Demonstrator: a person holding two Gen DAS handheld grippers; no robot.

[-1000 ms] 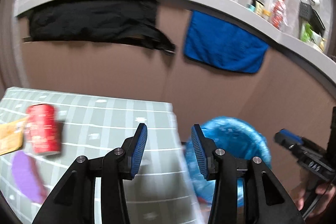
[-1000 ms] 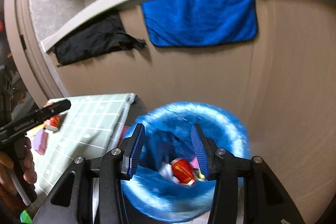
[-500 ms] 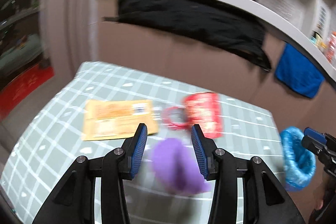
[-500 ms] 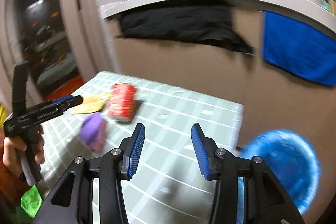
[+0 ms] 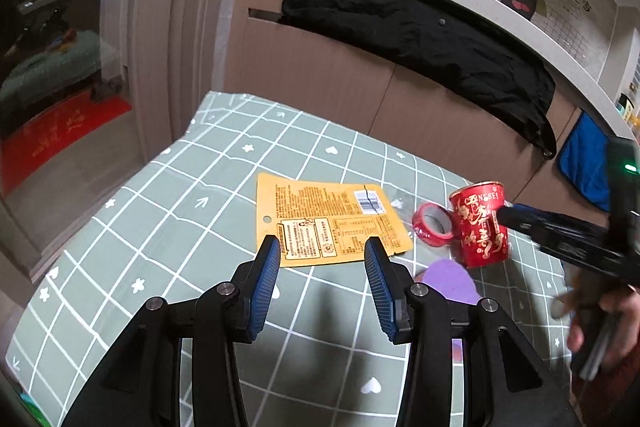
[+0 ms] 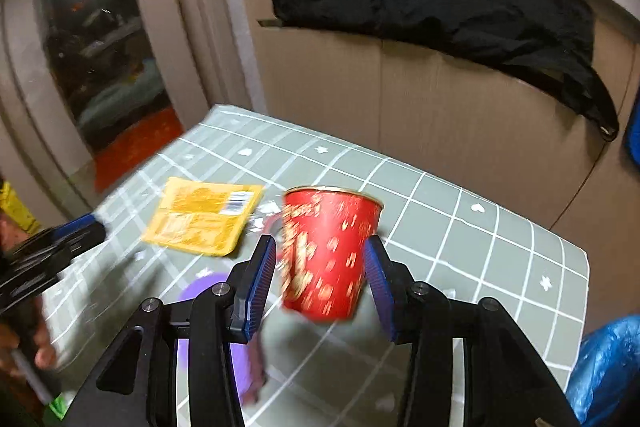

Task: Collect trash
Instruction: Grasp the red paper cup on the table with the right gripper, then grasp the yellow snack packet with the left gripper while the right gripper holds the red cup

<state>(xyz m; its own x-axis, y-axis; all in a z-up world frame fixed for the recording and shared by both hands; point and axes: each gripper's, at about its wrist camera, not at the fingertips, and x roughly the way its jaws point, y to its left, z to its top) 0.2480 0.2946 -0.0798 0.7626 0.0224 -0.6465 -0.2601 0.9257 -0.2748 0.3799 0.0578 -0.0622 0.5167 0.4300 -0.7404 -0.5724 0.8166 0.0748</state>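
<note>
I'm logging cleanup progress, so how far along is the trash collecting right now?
Partly done at best: the blue-lined bin sits beside the table, its contents out of view. In hand: the right gripper is open around the red cup, not yet clamped. The left gripper hangs open above the yellow packet. Still left: packet, red tape roll and purple piece.

A green checked tablecloth (image 5: 168,211) spreads beneath and ahead of the jaws. Beyond them a black garment (image 5: 420,39) drapes over brown cabinets (image 5: 320,83); far right hangs what looks like a blue towel (image 5: 584,163).
</note>
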